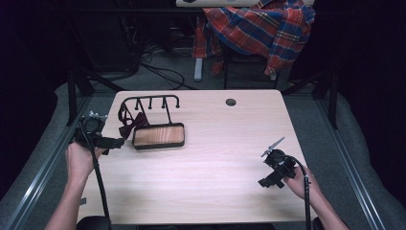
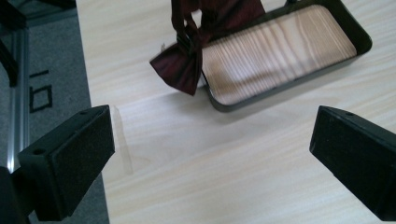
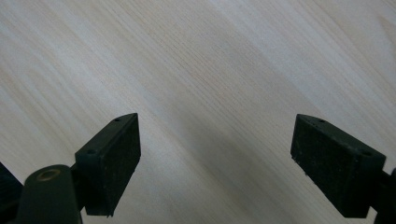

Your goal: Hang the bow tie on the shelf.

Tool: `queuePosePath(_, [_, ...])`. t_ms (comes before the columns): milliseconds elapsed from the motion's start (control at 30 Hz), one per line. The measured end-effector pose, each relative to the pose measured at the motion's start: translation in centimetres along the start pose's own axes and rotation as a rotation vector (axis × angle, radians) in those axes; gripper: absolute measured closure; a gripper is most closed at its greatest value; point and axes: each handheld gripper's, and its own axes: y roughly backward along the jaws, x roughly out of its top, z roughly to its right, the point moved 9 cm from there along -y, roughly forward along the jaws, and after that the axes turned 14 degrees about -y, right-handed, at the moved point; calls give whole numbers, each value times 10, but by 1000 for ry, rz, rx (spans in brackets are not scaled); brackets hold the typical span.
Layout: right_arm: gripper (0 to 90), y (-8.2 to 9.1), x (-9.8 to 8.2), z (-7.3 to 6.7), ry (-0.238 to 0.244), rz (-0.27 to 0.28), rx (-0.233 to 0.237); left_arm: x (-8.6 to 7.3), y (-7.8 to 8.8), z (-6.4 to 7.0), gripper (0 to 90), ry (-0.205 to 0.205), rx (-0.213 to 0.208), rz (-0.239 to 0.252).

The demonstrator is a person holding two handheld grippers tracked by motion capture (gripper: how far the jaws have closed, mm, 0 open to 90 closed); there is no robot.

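While the left gripper (image 1: 115, 142) sits at the left edge of the table (image 1: 215, 163), its jaws are spread wide with nothing between them; from the left gripper view the two black pads frame bare wood, and the dark red bow tie (image 2: 187, 56) hangs just beyond them, apart from both pads. Seen from above, the bow tie (image 1: 130, 125) dangles from the left end of a black rack (image 1: 152, 103) with upturned hooks; the rack stands at the back of a shallow black tray (image 1: 159, 135) with a wooden floor, and the tie's lower wing overlaps the tray's left rim — whether it touches the rim I cannot tell. In the left gripper view the tray (image 2: 285, 79) lies slantwise, its near corner just past the tie.

The left hand (image 1: 79, 158) holds its gripper near the table's left edge, the cable trailing back toward the person; the right hand (image 1: 299, 182) holds the right gripper (image 1: 265, 183) over the table's right half, well apart from the tray and tie. Its jaws too stand spread wide — the right gripper view shows bare pale wood between the pads, nothing gripped.

Behind the table a red and blue plaid shirt (image 1: 261, 26) is draped over a chair; a small round hole (image 1: 231, 102) marks the table's far side.
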Motion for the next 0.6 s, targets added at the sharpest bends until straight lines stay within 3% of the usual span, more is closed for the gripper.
queuePosePath(233, [159, 0, 0, 0, 7, 0, 2, -21, -3, 11, 0, 0, -26, -54])
queuePosePath(533, [159, -1, -1, -1, 15, -6, 5, -49, -12, 23, 0, 30, -51, -67])
queuePosePath(600, [159, -1, 0, -2, 10, -2, 10, -56, -17, 24, 0, 19, -53, -87])
